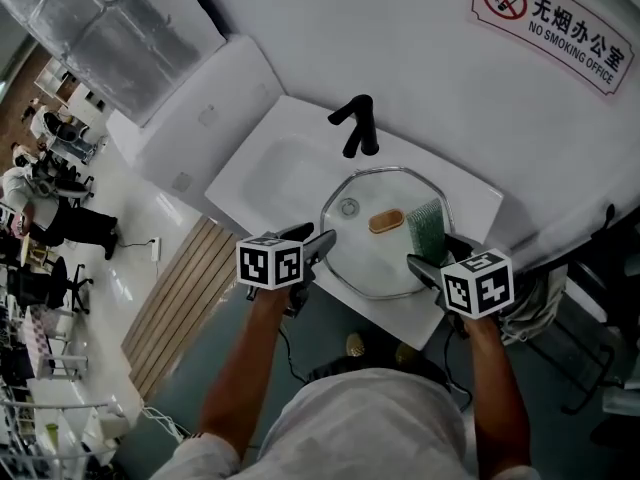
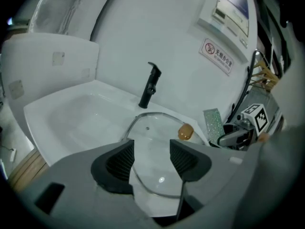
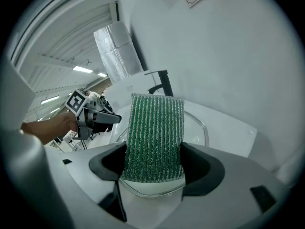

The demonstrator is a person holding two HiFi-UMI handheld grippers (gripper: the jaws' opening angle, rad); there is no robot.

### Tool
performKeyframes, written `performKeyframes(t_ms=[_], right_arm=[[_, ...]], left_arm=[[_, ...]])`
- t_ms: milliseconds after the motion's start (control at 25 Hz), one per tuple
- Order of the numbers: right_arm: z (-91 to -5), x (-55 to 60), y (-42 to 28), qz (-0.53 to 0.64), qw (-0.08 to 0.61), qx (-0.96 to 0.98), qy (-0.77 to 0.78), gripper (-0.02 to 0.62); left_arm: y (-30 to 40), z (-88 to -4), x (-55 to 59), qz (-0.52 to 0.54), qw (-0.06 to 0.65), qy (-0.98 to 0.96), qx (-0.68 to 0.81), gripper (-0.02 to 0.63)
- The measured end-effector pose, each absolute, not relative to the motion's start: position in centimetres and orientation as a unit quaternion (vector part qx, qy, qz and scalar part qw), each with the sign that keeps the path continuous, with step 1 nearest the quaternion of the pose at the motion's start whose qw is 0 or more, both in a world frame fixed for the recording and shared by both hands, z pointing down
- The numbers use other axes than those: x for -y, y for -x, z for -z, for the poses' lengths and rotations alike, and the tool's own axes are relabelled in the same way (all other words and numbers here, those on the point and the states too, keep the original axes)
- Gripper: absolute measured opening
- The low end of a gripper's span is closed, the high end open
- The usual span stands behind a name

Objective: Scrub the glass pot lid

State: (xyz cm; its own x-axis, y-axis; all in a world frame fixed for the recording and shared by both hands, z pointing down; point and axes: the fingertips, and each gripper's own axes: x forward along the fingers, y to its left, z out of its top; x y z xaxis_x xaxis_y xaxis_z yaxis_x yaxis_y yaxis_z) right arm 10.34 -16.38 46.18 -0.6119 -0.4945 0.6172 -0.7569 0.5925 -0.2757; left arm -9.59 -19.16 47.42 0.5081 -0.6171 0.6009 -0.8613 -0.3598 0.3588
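The glass lid [image 1: 370, 263] lies flat on the white sink [image 1: 265, 168], just in front of the black faucet [image 1: 358, 125], with its brown knob [image 1: 386, 221] facing up. The left gripper [image 2: 151, 149] hangs at the lid's rim left of the faucet, jaws spread with nothing between them. The right gripper [image 3: 153, 163], right of the faucet, pinches a green scrub pad [image 3: 155, 132] upright above the lid's opposite rim.

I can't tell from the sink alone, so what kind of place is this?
Probably a wash corner in an office: a white sink with a black tap, a no-smoking-office sign on the wall, and office chairs nearby.
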Motion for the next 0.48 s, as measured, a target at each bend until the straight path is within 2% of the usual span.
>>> performKeyframes(t_ms=[320, 480], right_arm=[[-37.6, 15.7, -8.3, -0.195, 0.135, 0.916, -0.323, 0.347], [-33.6, 14.9, -7.7, -0.144, 0.088, 0.936, -0.307, 0.347]], left_arm=[[4.1, -38.7, 17.5, -0.081, 0.231, -0.865, 0.438, 0.235], [2.5, -35.2, 16.6, -0.055, 0.175, -0.879, 0.441, 0.209]])
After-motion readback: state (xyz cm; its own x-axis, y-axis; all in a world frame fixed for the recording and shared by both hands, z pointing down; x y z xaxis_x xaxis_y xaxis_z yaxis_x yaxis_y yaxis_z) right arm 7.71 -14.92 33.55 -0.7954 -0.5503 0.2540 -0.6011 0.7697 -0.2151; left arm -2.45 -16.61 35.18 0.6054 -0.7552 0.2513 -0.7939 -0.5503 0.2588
